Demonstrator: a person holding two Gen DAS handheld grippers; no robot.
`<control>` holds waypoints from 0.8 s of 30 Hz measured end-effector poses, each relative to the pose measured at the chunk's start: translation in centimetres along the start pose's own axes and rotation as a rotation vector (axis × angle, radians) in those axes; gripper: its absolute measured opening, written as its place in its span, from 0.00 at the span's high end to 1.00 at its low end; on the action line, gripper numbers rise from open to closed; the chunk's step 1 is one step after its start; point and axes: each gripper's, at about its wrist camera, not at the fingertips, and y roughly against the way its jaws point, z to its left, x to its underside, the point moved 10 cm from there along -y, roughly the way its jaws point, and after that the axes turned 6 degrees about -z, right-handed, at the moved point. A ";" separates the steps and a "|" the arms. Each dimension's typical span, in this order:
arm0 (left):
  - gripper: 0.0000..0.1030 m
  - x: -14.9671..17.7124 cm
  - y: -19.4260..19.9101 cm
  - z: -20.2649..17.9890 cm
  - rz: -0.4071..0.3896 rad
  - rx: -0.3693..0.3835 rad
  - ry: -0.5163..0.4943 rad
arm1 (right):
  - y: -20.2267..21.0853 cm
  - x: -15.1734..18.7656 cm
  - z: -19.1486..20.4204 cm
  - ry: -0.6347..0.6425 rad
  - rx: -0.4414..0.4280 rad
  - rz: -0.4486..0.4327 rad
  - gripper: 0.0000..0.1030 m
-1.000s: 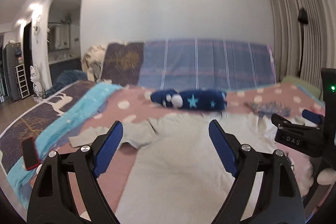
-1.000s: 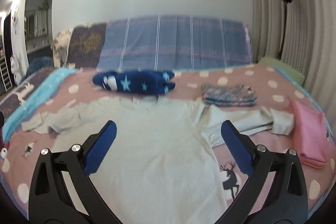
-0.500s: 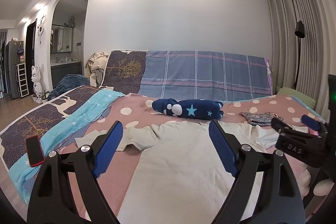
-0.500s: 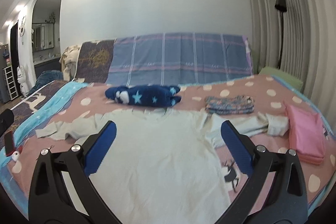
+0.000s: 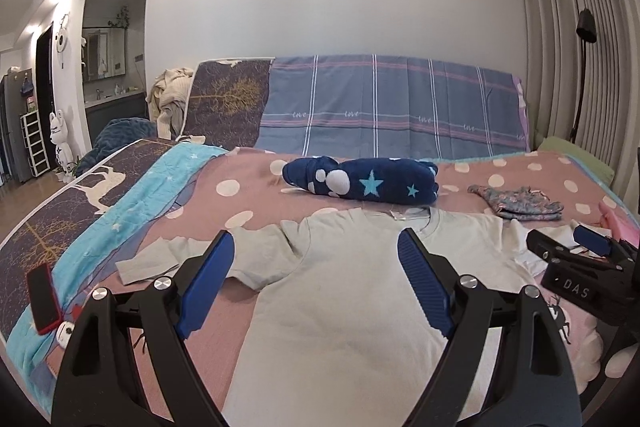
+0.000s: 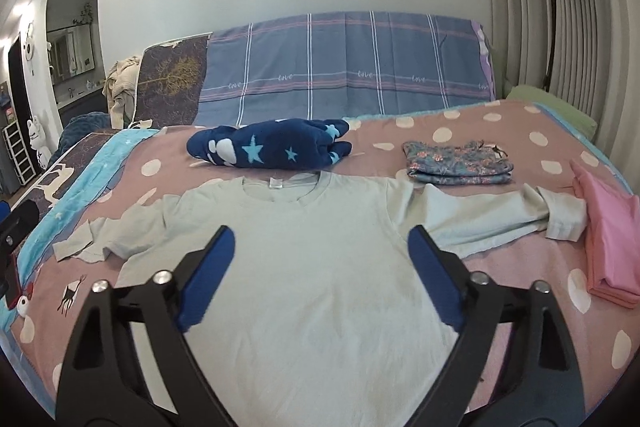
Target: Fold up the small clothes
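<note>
A pale long-sleeved shirt [image 5: 340,307] [image 6: 312,267] lies flat, front up, on the pink dotted bedcover [image 6: 520,123], collar towards the headboard. Its one sleeve [image 6: 92,243] trails left and the other sleeve [image 6: 500,215] reaches right. My left gripper [image 5: 314,239] hovers open over the shirt's left shoulder area, nothing between its blue pads. Over the chest, my right gripper [image 6: 320,231] has its jaws closing, still wide apart and empty. The right gripper [image 5: 592,247] also shows at the right edge of the left wrist view.
A rolled navy star-print bundle [image 6: 272,147] lies just beyond the collar. To the right are a folded floral garment [image 6: 456,163] and a folded pink garment [image 6: 612,235]. A red phone [image 5: 42,303] rests on the bed's left edge. Curtains and a floor lamp stand at right.
Both views have come nearer to the shirt and dipped a little. The right gripper's jaws stand narrower than before. The shirt has not moved.
</note>
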 end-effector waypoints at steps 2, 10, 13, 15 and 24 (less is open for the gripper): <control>0.17 -0.1 -1.4 -0.3 0.015 0.005 -0.009 | -1.2 0.0 -0.3 -0.001 -0.011 0.019 0.25; 0.17 0.9 -6.4 -0.7 0.092 0.011 -0.035 | -5.6 1.1 0.2 0.017 -0.047 0.104 0.43; 0.18 1.7 -8.0 -0.4 0.123 0.011 -0.039 | -6.9 1.8 0.9 0.040 -0.060 0.128 0.46; 0.18 2.5 -9.2 0.0 0.145 0.016 -0.036 | -7.9 2.5 1.3 0.050 -0.072 0.150 0.47; 0.77 11.5 -15.1 7.3 0.403 -0.010 0.058 | -11.4 7.3 2.1 0.089 -0.097 0.293 0.53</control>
